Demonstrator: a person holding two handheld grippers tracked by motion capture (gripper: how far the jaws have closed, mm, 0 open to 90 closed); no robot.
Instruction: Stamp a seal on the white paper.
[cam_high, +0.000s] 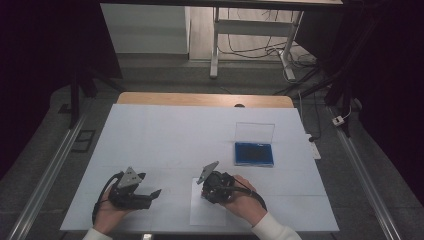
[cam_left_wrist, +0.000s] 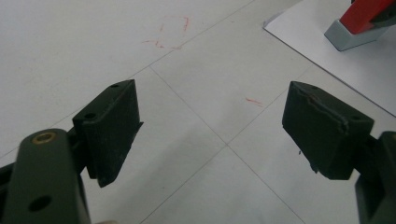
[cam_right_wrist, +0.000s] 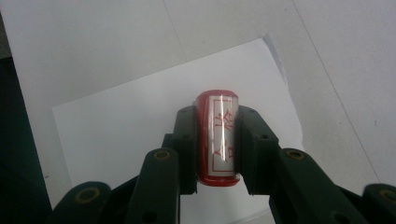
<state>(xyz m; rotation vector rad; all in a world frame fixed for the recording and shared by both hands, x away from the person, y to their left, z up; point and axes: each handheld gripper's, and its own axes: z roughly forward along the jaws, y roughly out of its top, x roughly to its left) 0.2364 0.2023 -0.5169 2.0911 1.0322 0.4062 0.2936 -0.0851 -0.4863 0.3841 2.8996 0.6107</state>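
My right gripper (cam_high: 207, 191) is shut on a red stamp (cam_right_wrist: 223, 140) with a white label bearing red characters. In the right gripper view the two jaws press its sides, above a white sheet of paper (cam_right_wrist: 135, 126). That sheet (cam_high: 201, 216) lies near the table's front edge, under the right hand. From the left gripper view the stamp (cam_left_wrist: 362, 18) appears red with a grey base, its base down on the sheet (cam_left_wrist: 327, 70). My left gripper (cam_high: 149, 186) rests low at the front left, open, with nothing between its jaws (cam_left_wrist: 210, 126). A blue ink pad (cam_high: 254, 153) lies open at the right.
The ink pad's clear lid (cam_high: 255, 132) stands upright behind it. A white cover (cam_high: 165, 135) spreads over the table, with faint red marks (cam_left_wrist: 170, 32) on it. A wooden edge (cam_high: 200, 99) borders the far side. Beyond it are desk legs and cables on the floor.
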